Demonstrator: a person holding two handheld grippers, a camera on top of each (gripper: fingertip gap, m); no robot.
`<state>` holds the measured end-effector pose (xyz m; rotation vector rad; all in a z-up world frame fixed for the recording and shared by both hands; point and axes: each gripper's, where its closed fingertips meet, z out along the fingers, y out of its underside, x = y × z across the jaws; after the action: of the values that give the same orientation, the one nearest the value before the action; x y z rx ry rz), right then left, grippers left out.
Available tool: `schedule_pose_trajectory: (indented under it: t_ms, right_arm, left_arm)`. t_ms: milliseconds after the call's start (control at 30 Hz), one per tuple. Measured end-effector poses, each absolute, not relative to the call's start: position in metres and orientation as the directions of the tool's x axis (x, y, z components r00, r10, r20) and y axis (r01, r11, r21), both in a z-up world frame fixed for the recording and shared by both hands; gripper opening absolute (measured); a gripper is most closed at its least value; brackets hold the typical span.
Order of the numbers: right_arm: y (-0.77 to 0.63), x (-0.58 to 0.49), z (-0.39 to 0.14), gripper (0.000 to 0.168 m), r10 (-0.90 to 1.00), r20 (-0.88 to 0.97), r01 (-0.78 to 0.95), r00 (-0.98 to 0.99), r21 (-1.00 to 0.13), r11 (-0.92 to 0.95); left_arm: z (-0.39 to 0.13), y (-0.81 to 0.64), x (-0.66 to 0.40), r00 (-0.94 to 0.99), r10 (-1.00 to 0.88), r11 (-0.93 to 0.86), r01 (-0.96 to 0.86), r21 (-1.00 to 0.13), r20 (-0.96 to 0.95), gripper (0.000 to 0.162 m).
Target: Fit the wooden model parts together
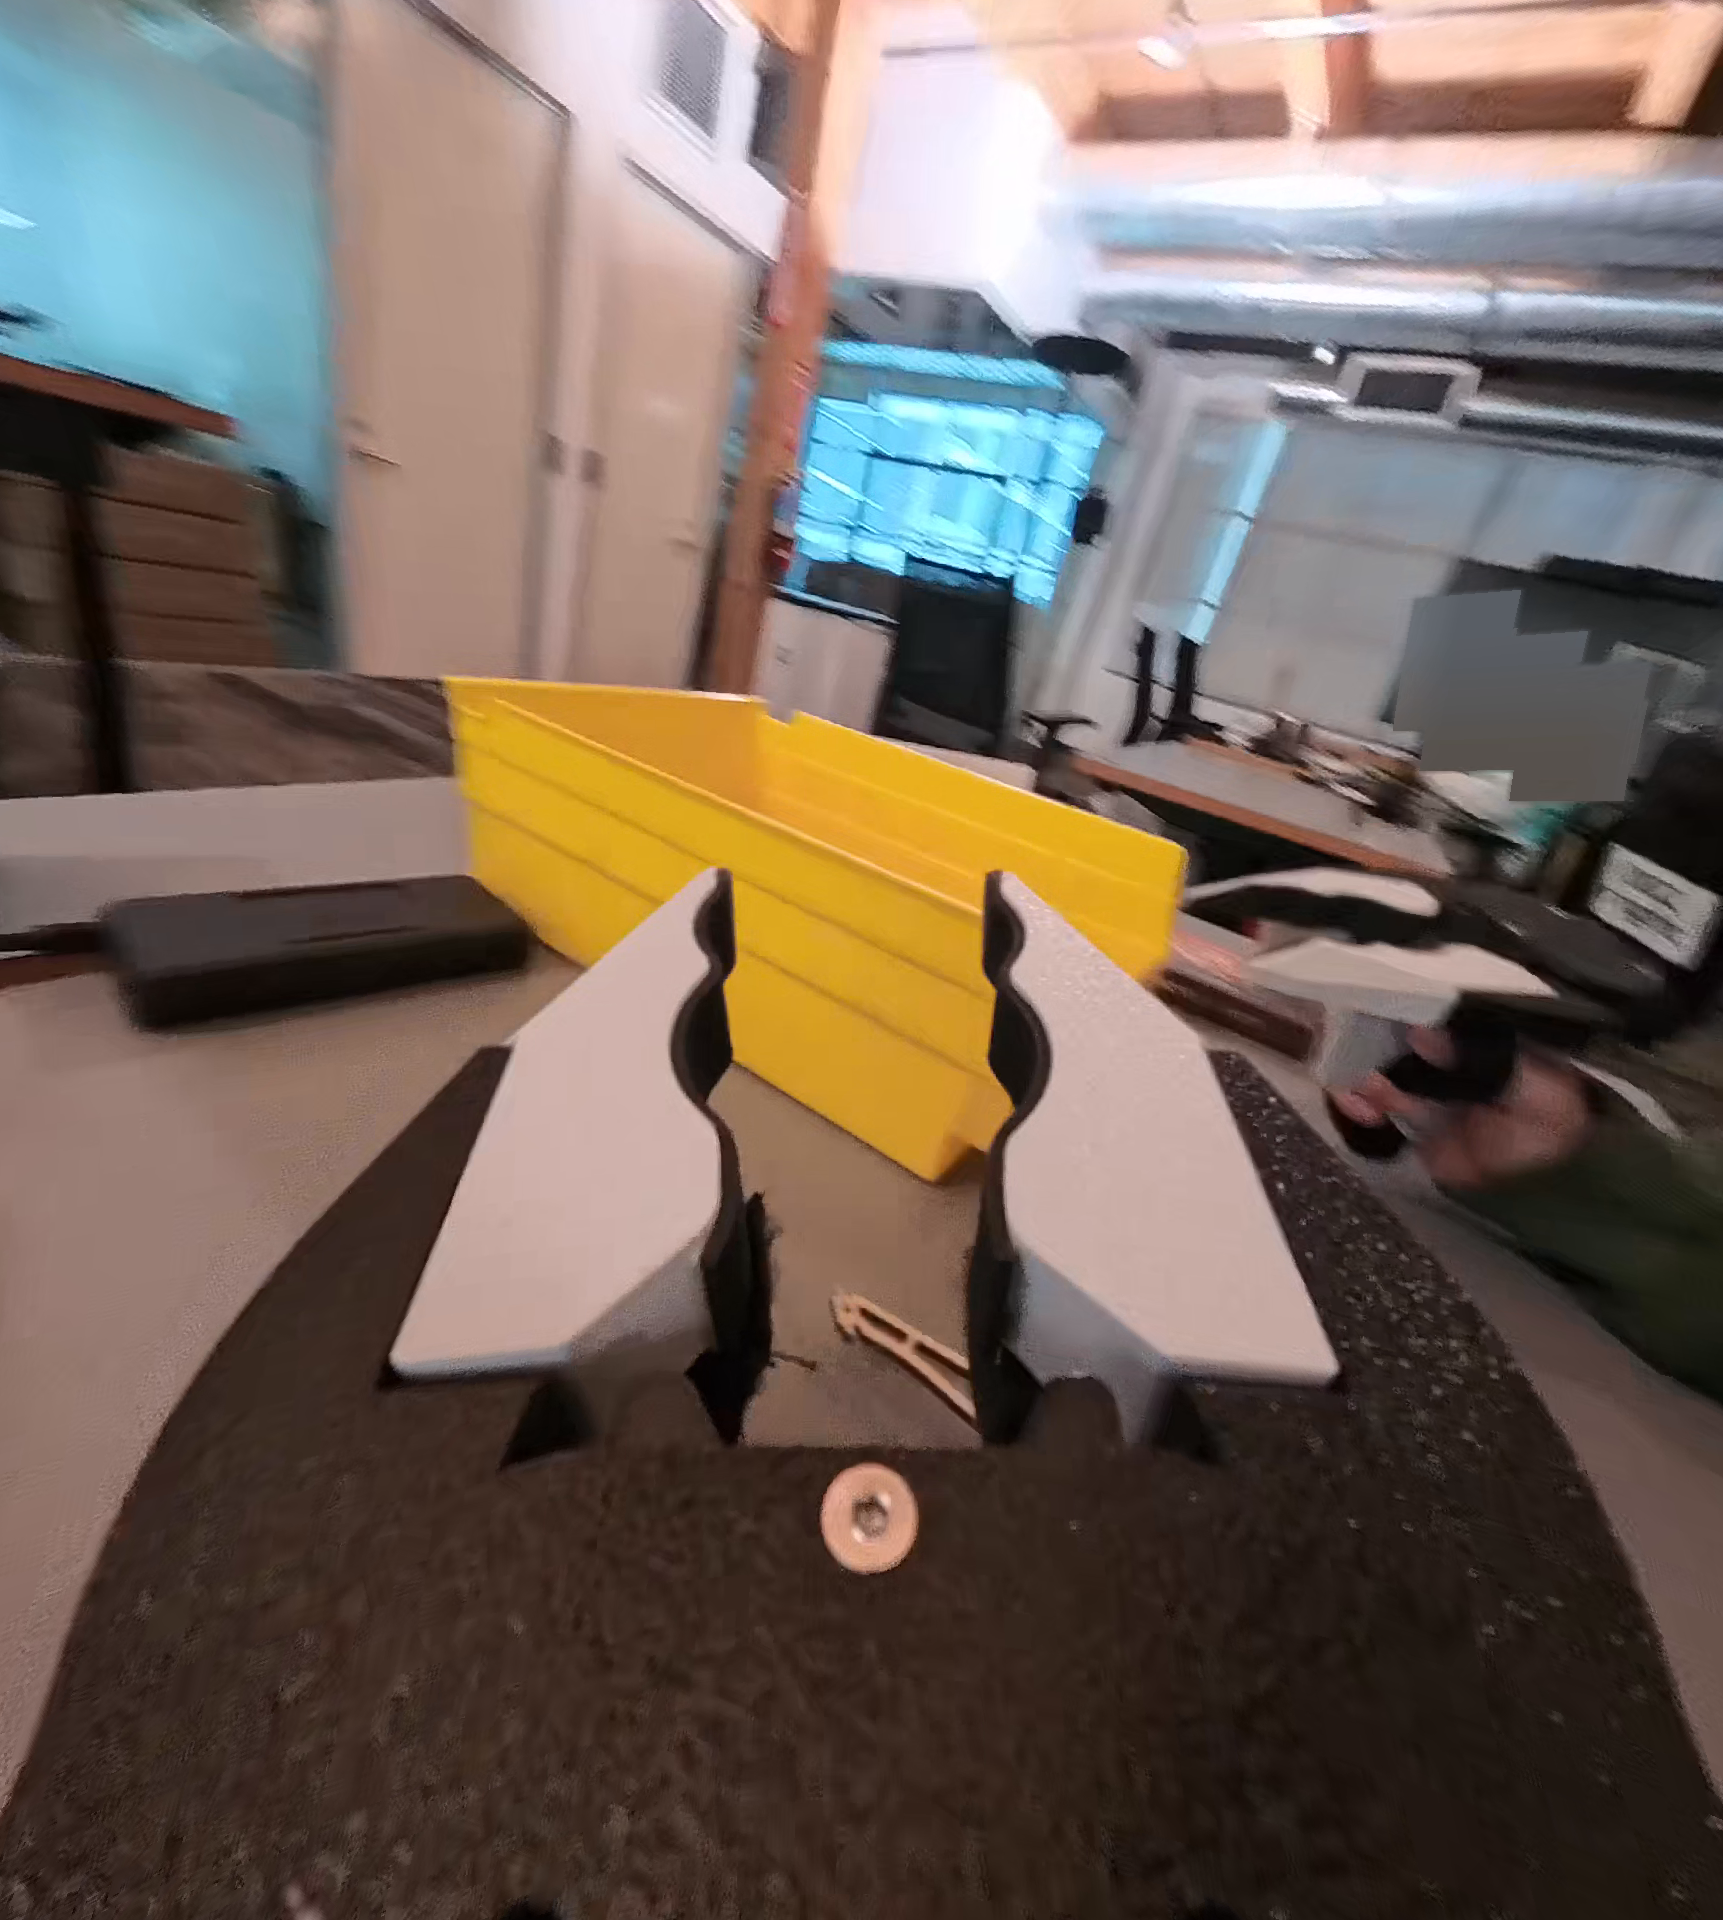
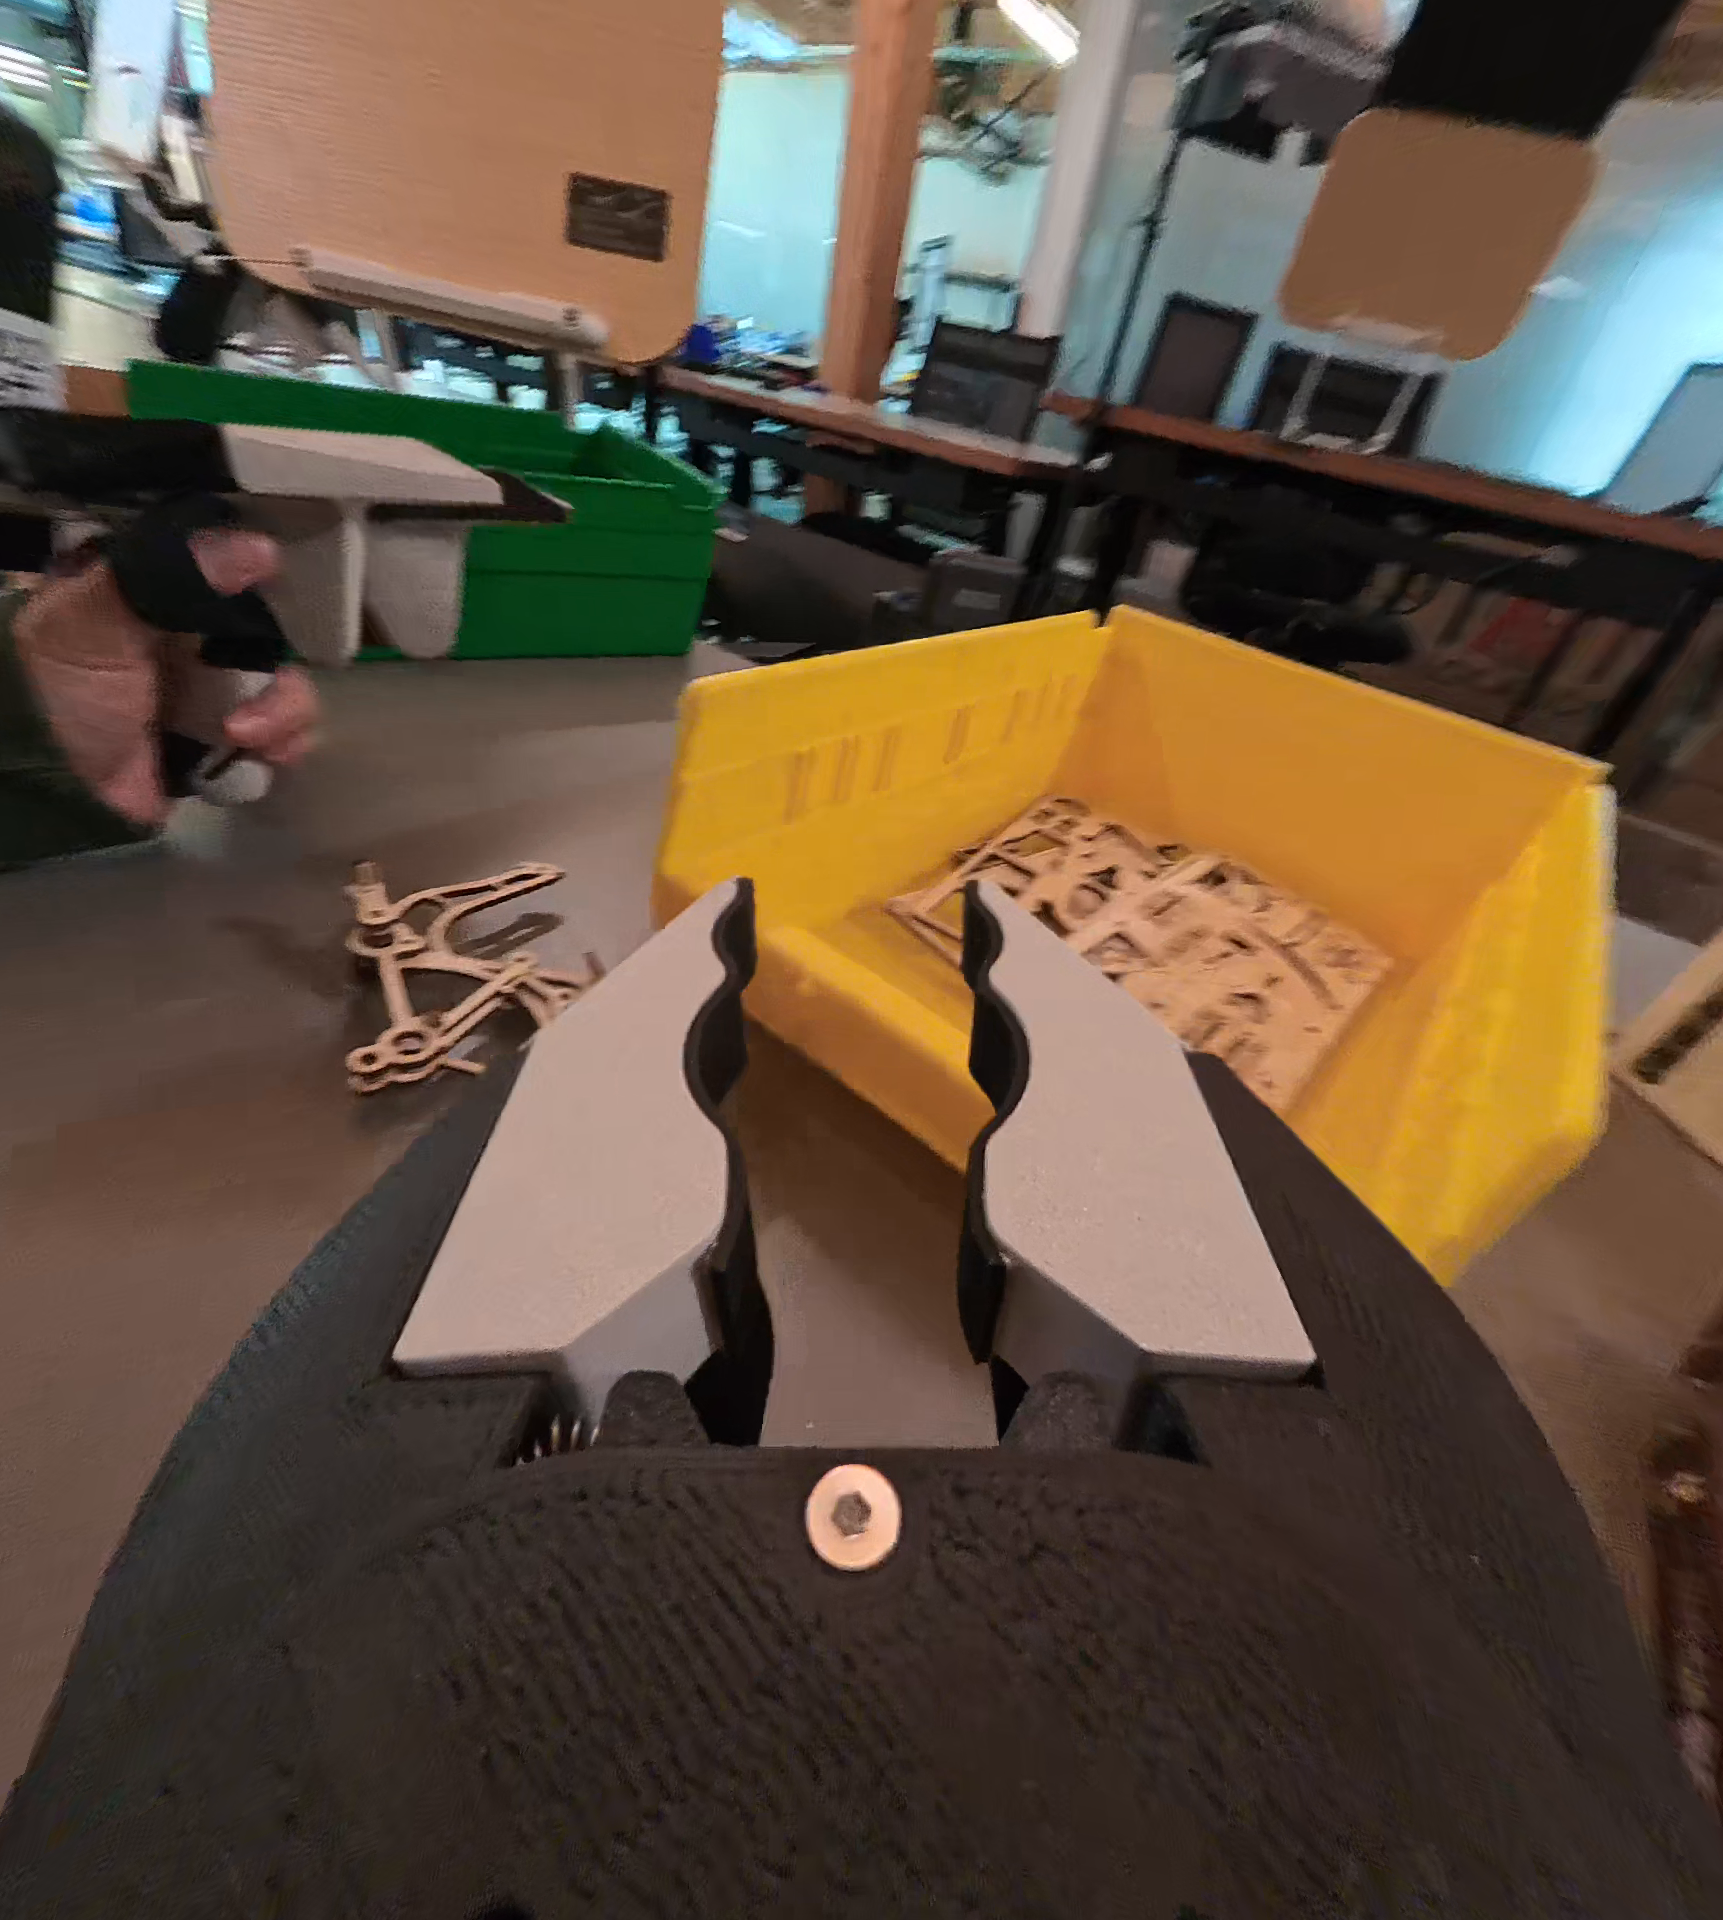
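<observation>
Spreading under everything, the grey tabletop carries two bins and the model pieces. Largest on it is the yellow bin, which stands just beyond the tips of the right gripper in the right wrist view; a loose heap of wooden model parts covers its floor. Farther off on the left stands a green bin, partly hidden by the left gripper and the hand that holds its handle. In the left wrist view a flat black box lies on the left of the tabletop, near the yellow bin's far end.

On the tabletop to the left of the yellow bin, apart from it, lies a partly joined wooden assembly of thin curved struts. A single pale wooden strip shows on the tabletop between the left gripper's fingers, low near their base; whether it touches a pad is unclear.

Both grippers are spread, with a clear gap between the fingers and nothing pinched in either.
</observation>
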<state>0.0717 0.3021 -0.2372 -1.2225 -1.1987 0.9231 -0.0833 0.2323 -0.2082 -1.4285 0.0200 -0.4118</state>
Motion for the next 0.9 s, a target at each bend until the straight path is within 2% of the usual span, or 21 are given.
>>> schedule_pose_trajectory:
  t_ms: [100,267,433,600,900]
  right_arm:
    - [0.280,0.066,-0.244,0.037,0.992,0.128,0.123,0.001,-0.984,0.127]
    - [0.231,0.047,-0.278,0.034,0.968,0.009,0.333,-0.249,-0.938,0.094]
    - [0.211,0.024,-0.299,0.040,0.980,0.040,0.453,-0.196,-0.883,0.126]
    - [0.223,0.026,-0.313,0.064,0.973,-0.207,0.530,-0.102,-0.839,-0.123]
    - [0.221,0.017,-0.323,0.058,0.966,-0.219,0.595,-0.141,-0.798,-0.094]
  left_arm:
    - [-0.211,0.230,-0.071,0.911,-0.357,0.050,0.238,-0.970,0.205,0.056]
    - [-0.210,0.223,-0.080,0.920,-0.342,0.065,0.225,-0.972,0.190,0.058]
    - [-0.212,0.221,-0.081,0.925,-0.327,0.063,0.224,-0.973,0.192,0.056]
    - [-0.213,0.222,-0.080,0.937,-0.305,0.067,0.199,-0.978,0.170,0.053]
    - [-0.214,0.223,-0.076,0.932,-0.319,0.064,0.203,-0.977,0.173,0.053]
